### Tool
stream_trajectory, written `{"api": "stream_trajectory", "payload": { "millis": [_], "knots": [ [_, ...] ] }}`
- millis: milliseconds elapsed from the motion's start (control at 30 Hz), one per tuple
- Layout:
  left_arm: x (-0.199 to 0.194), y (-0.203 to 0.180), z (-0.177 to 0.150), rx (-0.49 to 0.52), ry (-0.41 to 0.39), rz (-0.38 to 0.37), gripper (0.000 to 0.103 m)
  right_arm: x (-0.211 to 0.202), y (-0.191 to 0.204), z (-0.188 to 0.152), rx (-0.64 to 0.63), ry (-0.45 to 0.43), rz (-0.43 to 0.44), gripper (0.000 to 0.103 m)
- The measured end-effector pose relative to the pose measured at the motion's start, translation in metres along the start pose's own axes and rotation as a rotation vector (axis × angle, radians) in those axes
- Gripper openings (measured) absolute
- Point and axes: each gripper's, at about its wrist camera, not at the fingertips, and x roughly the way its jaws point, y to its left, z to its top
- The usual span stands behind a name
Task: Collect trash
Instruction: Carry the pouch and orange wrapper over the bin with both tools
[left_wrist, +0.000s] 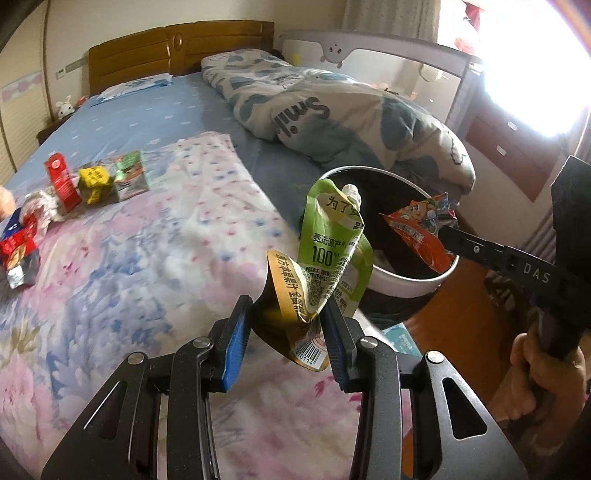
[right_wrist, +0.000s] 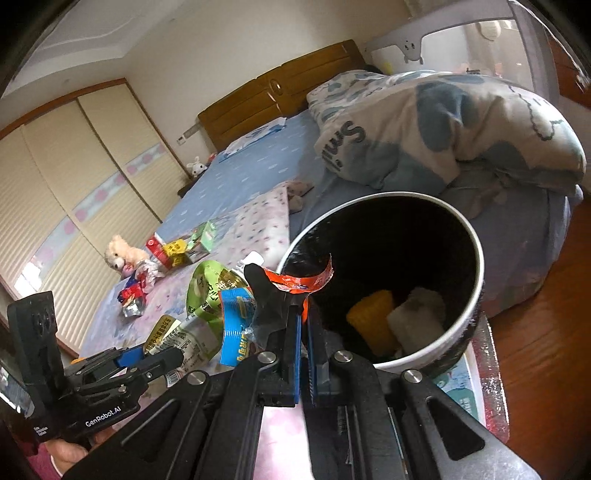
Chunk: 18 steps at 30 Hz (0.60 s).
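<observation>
My left gripper (left_wrist: 290, 328) is shut on a crumpled green and gold drink pouch (left_wrist: 325, 258), held up over the bed's edge beside the bin. The pouch also shows in the right wrist view (right_wrist: 201, 291). My right gripper (right_wrist: 303, 325) is shut on a red and blue snack wrapper (right_wrist: 295, 282), held at the rim of the white bin with a black liner (right_wrist: 476, 266). In the left wrist view the wrapper (left_wrist: 417, 225) hangs over the bin (left_wrist: 406, 284). Inside the bin lie a yellow piece (right_wrist: 373, 321) and a white wad (right_wrist: 417, 314).
More trash lies on the floral sheet at the left: a red carton (left_wrist: 62, 182), a yellow packet (left_wrist: 94, 182), a green box (left_wrist: 129, 175), red wrappers (left_wrist: 18, 247). A rolled quilt (left_wrist: 332, 114) lies behind the bin. A plush toy (right_wrist: 120, 254) sits on the bed.
</observation>
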Motion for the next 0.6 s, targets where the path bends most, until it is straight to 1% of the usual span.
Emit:
{"api": "stream_trajectory", "payload": {
  "millis": [367,600],
  "knots": [
    [0.024,-0.022,0.018,0.023,0.025,-0.027,0.036,0.003,-0.023,0.011,0.022,0.001,-0.040,0.003],
    [0.035,-0.031,0.027,0.036,0.036,-0.028,0.036,0.008,-0.036,0.017,0.029,0.012,-0.068,0.003]
  ]
}}
